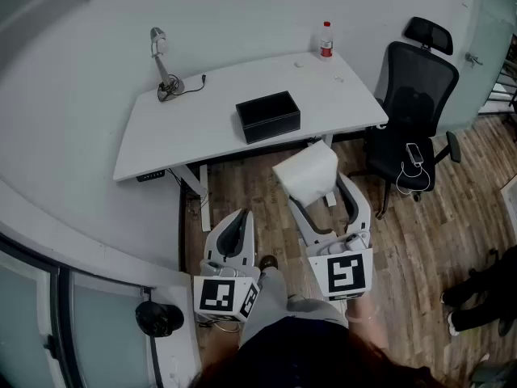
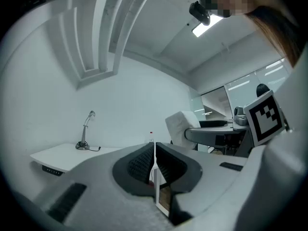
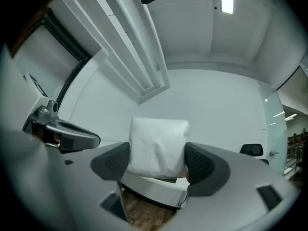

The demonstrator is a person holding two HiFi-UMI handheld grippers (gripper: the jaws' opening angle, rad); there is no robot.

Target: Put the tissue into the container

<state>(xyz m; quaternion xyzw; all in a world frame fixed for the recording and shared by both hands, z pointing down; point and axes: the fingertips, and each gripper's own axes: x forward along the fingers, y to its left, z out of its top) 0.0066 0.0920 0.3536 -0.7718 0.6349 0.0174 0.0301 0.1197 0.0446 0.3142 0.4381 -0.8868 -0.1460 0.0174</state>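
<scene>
- Between the widely spread fingers of the right gripper (image 1: 321, 194) sits the white tissue (image 3: 159, 146), pinched on both sides and held up in the air.
- Ahead of those fingers, and well apart from them, a black container (image 1: 267, 115) stands on a white desk (image 1: 186, 128).
- Beside the right gripper, the left gripper (image 1: 242, 218) has its fingers pressed together with nothing between them.
- Progress looks early to midway: the tissue is picked up, but it is not yet carried over to the container, lowered in or let go.

White desk (image 1: 161, 140): black container (image 1: 267, 115) near front edge, bottle (image 1: 325, 40) back right corner, gooseneck lamp (image 1: 165, 69) back left.
</scene>
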